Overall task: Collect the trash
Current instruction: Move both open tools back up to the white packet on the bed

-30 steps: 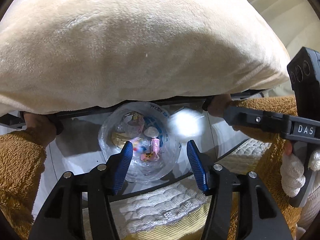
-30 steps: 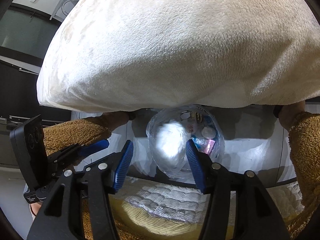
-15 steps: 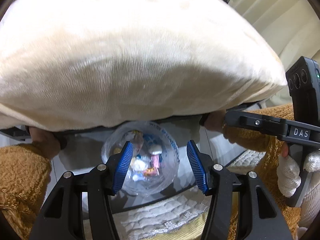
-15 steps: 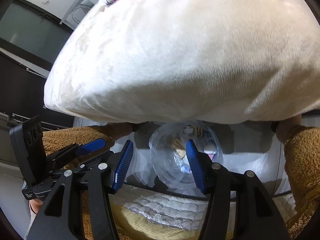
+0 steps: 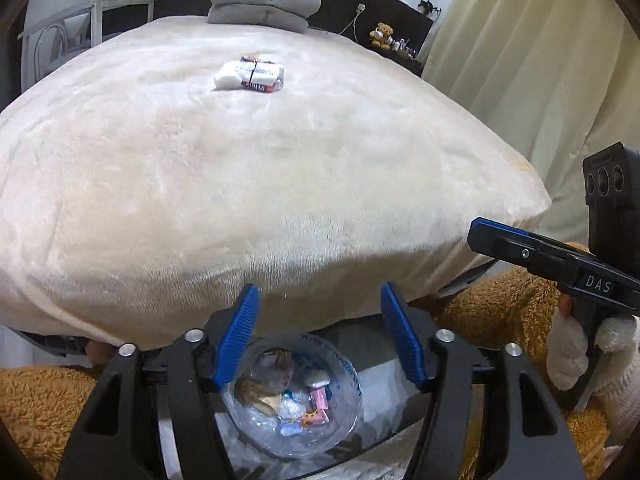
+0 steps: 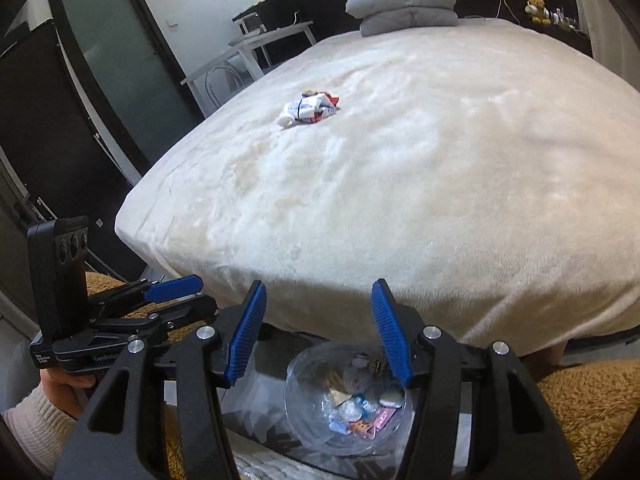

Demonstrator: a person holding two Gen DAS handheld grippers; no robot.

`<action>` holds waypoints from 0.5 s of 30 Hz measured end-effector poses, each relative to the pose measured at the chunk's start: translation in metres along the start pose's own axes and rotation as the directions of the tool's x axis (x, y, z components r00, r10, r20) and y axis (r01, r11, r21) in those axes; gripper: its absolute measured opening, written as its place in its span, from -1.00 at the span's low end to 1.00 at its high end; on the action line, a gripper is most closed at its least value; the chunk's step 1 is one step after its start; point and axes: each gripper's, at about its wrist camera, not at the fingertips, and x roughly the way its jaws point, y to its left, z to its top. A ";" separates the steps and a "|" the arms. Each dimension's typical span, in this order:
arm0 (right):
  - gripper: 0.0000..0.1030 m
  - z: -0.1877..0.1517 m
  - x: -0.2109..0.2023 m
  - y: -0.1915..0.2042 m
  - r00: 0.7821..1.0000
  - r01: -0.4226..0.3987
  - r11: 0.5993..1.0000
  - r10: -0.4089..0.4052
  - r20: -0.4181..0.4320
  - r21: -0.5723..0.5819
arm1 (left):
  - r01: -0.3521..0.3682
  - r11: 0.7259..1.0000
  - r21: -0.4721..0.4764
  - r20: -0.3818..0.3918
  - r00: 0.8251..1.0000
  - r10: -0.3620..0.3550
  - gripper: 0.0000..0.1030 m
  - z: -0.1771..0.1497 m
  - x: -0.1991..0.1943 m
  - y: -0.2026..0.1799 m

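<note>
A crumpled white wrapper with red and dark print [image 5: 250, 75] [image 6: 308, 111] lies far up on the cream bed cover [image 5: 280, 152] [image 6: 440, 168]. Below the bed's near edge sits a clear plastic bag [image 5: 296, 404] [image 6: 348, 400] holding several wrappers. My left gripper [image 5: 320, 336] hangs above the bag, its jaws opening with nothing between them. My right gripper [image 6: 318, 328] stands open and empty, also over the bag. Each gripper shows from the side in the other's view: the right gripper [image 5: 560, 264], the left gripper [image 6: 120, 316].
Grey pillows [image 5: 264, 6] [image 6: 404, 4] lie at the head of the bed. A white desk and chair [image 6: 248, 52] and a dark door [image 6: 120, 64] stand to the left, curtains [image 5: 540, 60] to the right. A teddy bear [image 5: 384, 34] sits on a dark shelf. Brown fleece [image 5: 36, 412] lies at both sides.
Both grippers have risen and tilted up, so the top of the bed and the wrapper on it now show. The bag has dropped low in both views. The left jaws stand wider.
</note>
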 end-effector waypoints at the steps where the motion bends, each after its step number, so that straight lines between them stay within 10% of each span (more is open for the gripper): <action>1: 0.07 0.005 -0.001 0.001 1.000 0.012 1.000 -0.012 0.009 -0.015 | 0.002 1.000 0.003 0.016 1.000 -0.002 0.33 0.004 -0.003 0.000; 6: 0.11 0.026 -0.002 -0.001 0.999 0.033 0.998 -0.031 0.042 -0.058 | -0.008 0.999 0.031 0.067 0.998 0.006 0.38 0.021 -0.012 0.007; 9: 0.11 0.039 0.000 -0.004 0.997 0.057 0.994 -0.052 0.057 -0.090 | -0.047 0.998 0.040 0.091 0.995 0.043 0.88 0.034 -0.016 0.010; 15: 0.22 0.067 0.007 -0.013 0.995 0.065 0.992 -0.055 0.087 -0.111 | -0.080 0.994 0.077 0.137 0.988 0.069 0.88 0.064 -0.011 0.018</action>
